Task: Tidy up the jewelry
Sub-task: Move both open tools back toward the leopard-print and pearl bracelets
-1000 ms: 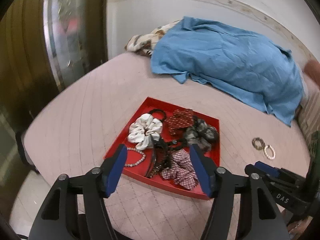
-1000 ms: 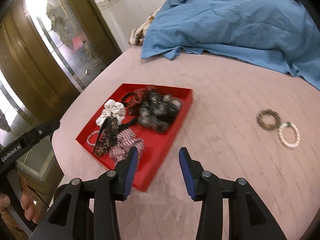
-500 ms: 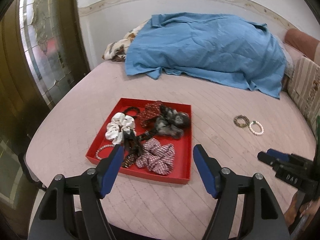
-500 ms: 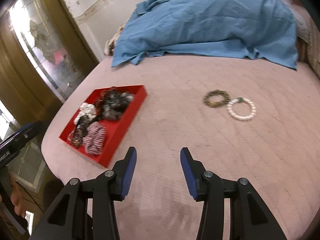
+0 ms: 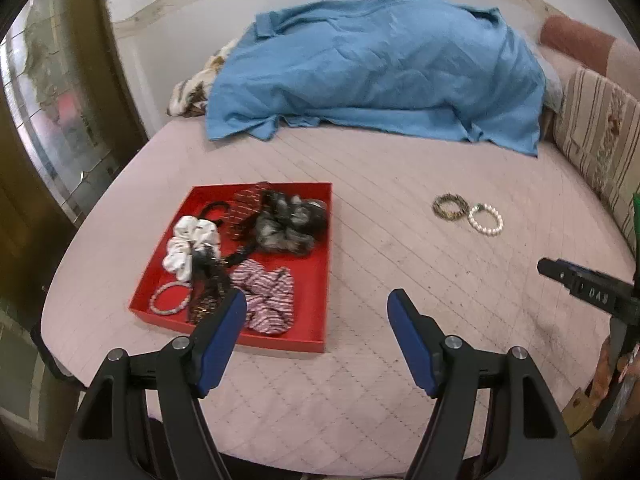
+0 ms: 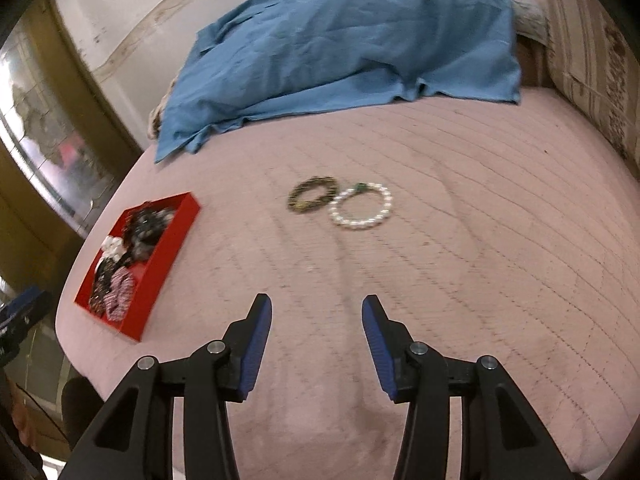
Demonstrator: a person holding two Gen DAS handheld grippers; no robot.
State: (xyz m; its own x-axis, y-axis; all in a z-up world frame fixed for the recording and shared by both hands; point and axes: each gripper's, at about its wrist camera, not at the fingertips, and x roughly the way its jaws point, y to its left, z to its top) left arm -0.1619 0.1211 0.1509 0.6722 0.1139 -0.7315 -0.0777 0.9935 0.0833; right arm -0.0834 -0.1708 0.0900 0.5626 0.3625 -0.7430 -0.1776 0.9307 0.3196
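Notably, both grippers' jaws are spread, empty; red tray (image 5: pixel 325 248) contents tangle, partly overlapping.

Both grippers, left (image 5: pixel 316 312) and right (image 6: pixel 317 318), share black angular frames, blue finger pads (image 5: pixel 218 338) and silver screws; white "DAS" lettering marks one, at the frame's right.

We lose the patterned fabric (image 5: pixel 192 96) mostly under the blue sheet (image 5: pixel 376 68). In the red tray (image 5: pixel 324 264), the left gripper's finger (image 5: pixel 218 340) covers part of the striped scrunchie (image 5: pixel 266 292). From the right wrist, the dark bracelet (image 6: pixel 312 199) and pearl bracelet (image 6: pixel 362 210) are motion-blurred; tray contents too small to separate. Right gripper (image 5: pixel 588 292) cut off at frame edge.
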